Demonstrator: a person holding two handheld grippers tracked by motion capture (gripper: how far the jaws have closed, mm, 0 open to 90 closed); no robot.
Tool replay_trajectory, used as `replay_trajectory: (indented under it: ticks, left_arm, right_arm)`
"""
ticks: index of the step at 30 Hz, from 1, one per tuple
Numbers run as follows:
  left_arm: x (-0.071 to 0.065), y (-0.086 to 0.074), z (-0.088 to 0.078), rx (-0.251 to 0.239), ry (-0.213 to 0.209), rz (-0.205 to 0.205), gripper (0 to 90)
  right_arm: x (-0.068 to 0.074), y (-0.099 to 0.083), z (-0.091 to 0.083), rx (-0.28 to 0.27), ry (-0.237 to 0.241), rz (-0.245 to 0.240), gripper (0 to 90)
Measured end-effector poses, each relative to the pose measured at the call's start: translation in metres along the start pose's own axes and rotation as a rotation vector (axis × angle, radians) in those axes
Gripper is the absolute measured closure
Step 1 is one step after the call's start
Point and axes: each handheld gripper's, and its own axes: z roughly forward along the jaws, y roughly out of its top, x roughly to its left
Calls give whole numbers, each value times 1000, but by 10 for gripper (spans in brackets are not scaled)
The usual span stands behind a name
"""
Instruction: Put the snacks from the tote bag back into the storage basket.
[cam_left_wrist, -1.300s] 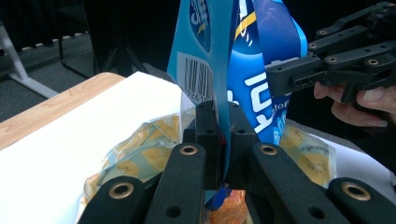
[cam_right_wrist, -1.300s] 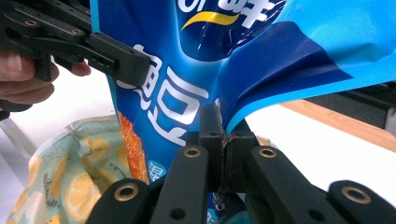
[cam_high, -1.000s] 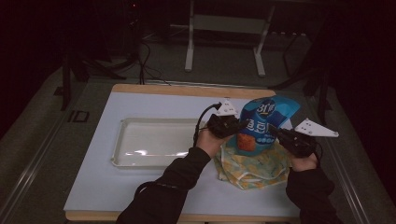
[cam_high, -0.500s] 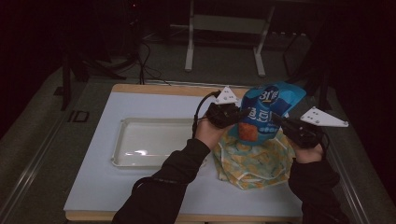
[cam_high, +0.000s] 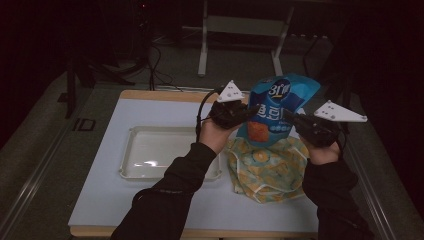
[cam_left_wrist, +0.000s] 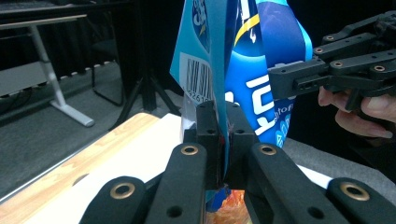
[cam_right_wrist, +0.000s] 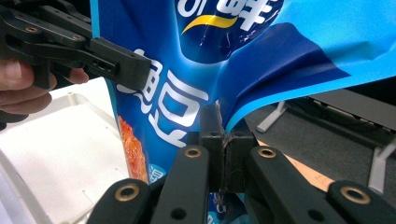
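A blue snack bag (cam_high: 272, 112) with white lettering hangs upright in the air over the right half of the table. My left gripper (cam_high: 252, 111) is shut on the bag's left edge; in the left gripper view the jaws pinch the bag (cam_left_wrist: 243, 88) just below its barcode. My right gripper (cam_high: 294, 118) is shut on the bag's right edge, and the right gripper view has its jaws clamped on the crumpled blue film (cam_right_wrist: 261, 70). Below the bag lies a yellow and teal patterned cloth bag (cam_high: 267, 170).
A white shallow tray (cam_high: 150, 152) sits on the white tabletop at the left of centre. The table has a wooden far edge (cam_high: 155, 95). Beyond it stand a desk frame (cam_high: 240, 30) and cables on the dark floor.
Both grippers have risen with the blue snack bag, lifting it up off the patterned cloth bag and standing it more upright.
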Motion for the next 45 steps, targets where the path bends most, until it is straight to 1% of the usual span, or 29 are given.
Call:
replay_trajectory:
  ticks: [7, 12, 13, 14, 15, 18, 26, 32, 38, 45]
  left_arm:
    - [8, -2, -20, 1, 30, 0, 885]
    - [14, -4, -36, -5, 52, -11, 885]
    - [14, -4, -36, -5, 52, -11, 886]
    - [15, -4, -42, -8, 63, -17, 886]
    - [16, -4, -45, -7, 69, -11, 885]
    - [19, -4, -55, -8, 82, -12, 885]
    - [25, -6, -78, -9, 111, -18, 886]
    - [28, -7, -93, -10, 142, -16, 886]
    - [32, -12, -112, -13, 160, -29, 886]
    - [36, -17, -133, -13, 191, -36, 887]
  right_arm:
    - [12, 8, 15, -4, 25, -9, 890]
    - [22, 16, 25, -2, 44, -24, 890]
    - [24, 18, 27, -3, 50, -23, 890]
    - [26, 19, 29, -4, 53, -29, 890]
    - [28, 21, 31, -5, 57, -33, 890]
    - [34, 25, 37, -11, 69, -39, 890]
    - [50, 37, 50, -15, 95, -58, 890]
    - [60, 43, 59, -19, 112, -68, 890]
    - [74, 50, 70, -20, 134, -83, 891]
    - [90, 56, 82, -20, 166, -100, 892]
